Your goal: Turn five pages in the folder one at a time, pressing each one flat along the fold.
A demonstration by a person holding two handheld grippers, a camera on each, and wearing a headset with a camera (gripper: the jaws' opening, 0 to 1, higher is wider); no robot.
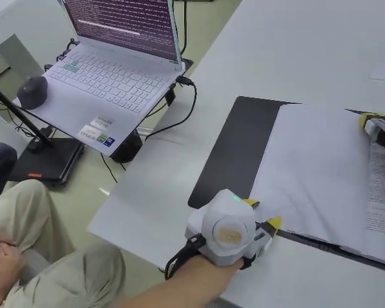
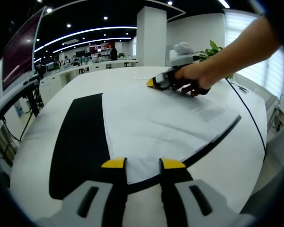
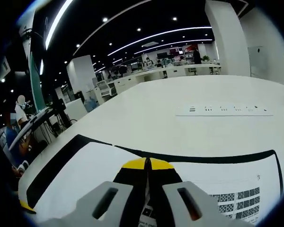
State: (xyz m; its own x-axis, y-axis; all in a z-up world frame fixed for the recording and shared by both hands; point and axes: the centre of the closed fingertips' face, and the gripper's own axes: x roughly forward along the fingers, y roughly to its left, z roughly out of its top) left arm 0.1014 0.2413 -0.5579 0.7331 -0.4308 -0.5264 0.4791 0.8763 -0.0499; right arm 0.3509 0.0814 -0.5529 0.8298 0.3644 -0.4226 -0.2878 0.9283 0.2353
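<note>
While the folder [image 1: 230, 149] lies open on the white table [image 1: 295, 45], the right gripper [image 3: 147, 164], fingers pinched together, seems to press the turned page [image 2: 151, 118] by the fold; slide it along evenly, with the left gripper [image 2: 143, 164], fingers narrowly apart, steadying the near edge
</note>
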